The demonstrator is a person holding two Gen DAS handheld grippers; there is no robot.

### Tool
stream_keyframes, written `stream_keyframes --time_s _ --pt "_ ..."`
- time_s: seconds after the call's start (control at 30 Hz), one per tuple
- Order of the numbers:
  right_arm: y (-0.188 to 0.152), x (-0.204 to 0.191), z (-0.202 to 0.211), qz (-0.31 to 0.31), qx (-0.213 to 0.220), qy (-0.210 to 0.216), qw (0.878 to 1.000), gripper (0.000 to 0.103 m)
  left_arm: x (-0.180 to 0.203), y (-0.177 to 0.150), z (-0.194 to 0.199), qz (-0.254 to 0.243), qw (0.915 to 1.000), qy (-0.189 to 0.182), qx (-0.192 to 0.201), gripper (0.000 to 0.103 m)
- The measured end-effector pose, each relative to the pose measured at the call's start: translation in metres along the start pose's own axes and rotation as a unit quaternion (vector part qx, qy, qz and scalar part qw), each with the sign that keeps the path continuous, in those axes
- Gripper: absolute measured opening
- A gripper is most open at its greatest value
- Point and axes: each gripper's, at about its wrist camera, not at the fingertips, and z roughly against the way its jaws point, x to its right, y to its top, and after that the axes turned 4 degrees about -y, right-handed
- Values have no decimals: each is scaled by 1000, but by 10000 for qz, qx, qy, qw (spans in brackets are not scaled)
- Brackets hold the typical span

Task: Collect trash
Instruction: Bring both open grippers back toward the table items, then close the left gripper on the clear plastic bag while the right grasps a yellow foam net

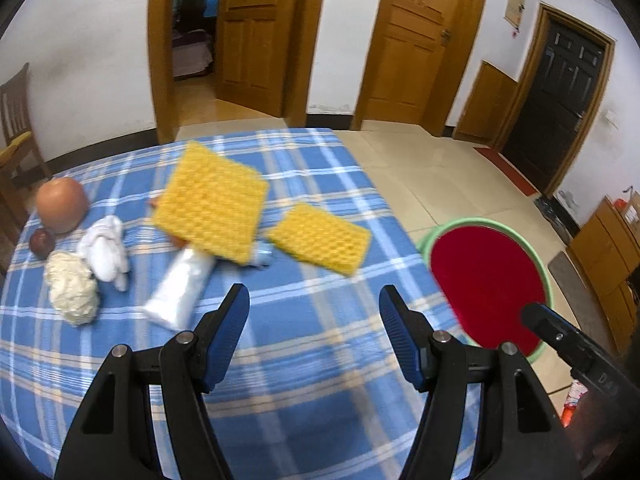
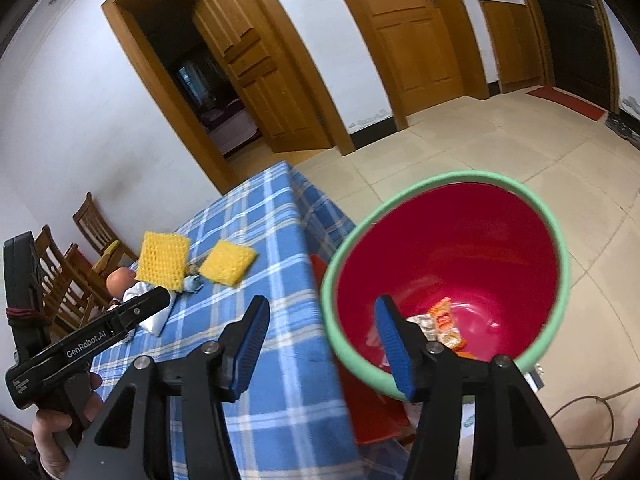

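- left wrist view: the left gripper [image 1: 314, 304] hangs over the blue plaid tablecloth [image 1: 280, 360] with its jaws spread and nothing between them.
- on the cloth ahead lie what i judge to be the leftover trash: a crumpled cream wad [image 1: 72, 288], a white tissue twist [image 1: 106, 252], a silvery white pouch [image 1: 180, 286] and a small bluish scrap [image 1: 262, 254].
- two yellow foam pads [image 1: 212, 208], an onion [image 1: 61, 204] and a small dark fruit [image 1: 41, 242] sit among them; whether these count as trash i cannot tell.
- the red bin with a green rim [image 1: 486, 276] stands on the floor just off the table's right edge.
- right wrist view: the right gripper [image 2: 320, 320] is unclenched and empty, poised at the bin's [image 2: 560, 264] near rim.
- an orange wrapper [image 2: 446, 322] and some pale scraps lie at the bottom, so part of the job looks done.
- the left gripper's body [image 2: 100, 336] and the hand holding it [image 2: 56, 432] show at the lower left, over the table.
- judgement: roughly partway; several pieces on the cloth are yet to be binned.
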Motion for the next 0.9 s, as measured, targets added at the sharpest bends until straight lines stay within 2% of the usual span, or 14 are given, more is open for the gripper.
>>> stream_keyframes --time_s 0.43,0.73,0.9 --pt "12 -55 -41 397 -267 220 9986 59 -63 2 -12 352 9982 475 -94 67" --pt "22 -83 -81 559 -520 204 9969 59 -85 0 -30 471 9964 684 -178 67" --pt "24 -96 -106 644 -664 161 9956 59 -93 -1 -38 546 9961 666 -206 67"
